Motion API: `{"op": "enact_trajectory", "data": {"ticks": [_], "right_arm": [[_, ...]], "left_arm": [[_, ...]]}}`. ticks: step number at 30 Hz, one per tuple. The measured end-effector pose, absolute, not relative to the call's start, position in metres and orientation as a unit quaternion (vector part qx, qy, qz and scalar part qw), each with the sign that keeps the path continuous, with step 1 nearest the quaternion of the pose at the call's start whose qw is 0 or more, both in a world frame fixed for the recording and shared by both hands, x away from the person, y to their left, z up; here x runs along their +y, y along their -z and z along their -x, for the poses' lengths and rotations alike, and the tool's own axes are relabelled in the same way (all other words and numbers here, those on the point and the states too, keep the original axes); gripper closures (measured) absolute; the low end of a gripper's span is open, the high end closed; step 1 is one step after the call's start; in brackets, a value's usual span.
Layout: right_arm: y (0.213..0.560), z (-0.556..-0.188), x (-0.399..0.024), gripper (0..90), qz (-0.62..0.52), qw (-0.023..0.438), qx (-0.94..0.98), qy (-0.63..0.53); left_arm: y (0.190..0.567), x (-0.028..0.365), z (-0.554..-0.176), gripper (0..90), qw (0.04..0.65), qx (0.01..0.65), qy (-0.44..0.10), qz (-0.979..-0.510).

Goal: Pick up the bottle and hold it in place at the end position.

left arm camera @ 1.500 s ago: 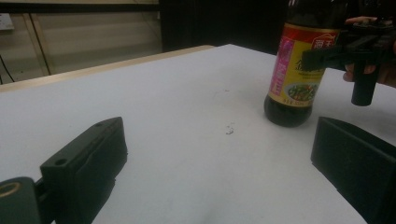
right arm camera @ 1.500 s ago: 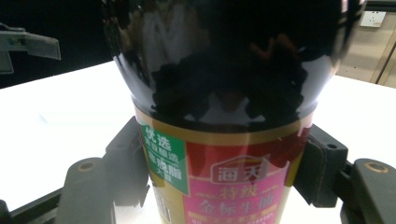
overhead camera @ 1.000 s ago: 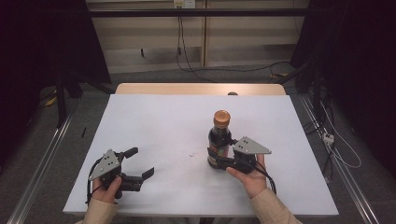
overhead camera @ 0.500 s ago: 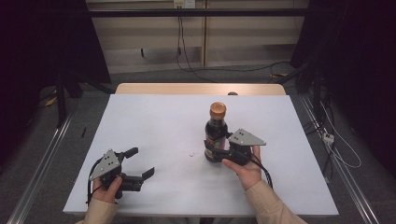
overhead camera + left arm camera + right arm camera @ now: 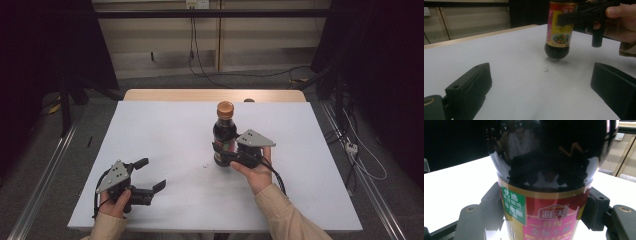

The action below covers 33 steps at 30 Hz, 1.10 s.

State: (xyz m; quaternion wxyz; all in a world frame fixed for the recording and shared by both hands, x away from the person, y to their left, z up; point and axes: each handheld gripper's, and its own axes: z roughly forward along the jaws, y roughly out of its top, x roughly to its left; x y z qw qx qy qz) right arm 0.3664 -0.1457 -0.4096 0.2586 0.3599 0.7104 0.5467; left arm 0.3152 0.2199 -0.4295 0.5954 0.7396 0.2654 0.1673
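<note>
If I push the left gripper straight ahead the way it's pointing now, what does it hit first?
Probably the dark sauce bottle with the yellow label, which the right gripper holds just off the white table; only bare tabletop lies between. Depth is hard to judge.

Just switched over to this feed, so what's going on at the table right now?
A person holds a gripper in each hand. The right gripper is clamped on the labelled body of a dark sauce bottle with an orange cap, upright and seemingly lifted just off the white table. The left gripper rests near the front left, jaws open and empty.
</note>
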Motion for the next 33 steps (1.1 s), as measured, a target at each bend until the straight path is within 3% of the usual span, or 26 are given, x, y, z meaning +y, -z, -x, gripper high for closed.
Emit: {"op": "enact_trajectory", "data": {"ticks": [33], "right_arm": [[0.427, -0.402, -0.130, 30.1, -0.375, 0.271, 0.697, -0.548]], "left_arm": [[0.431, 0.220, -0.318, 3.3, 0.600, 0.268, -0.158, -0.737]]}}
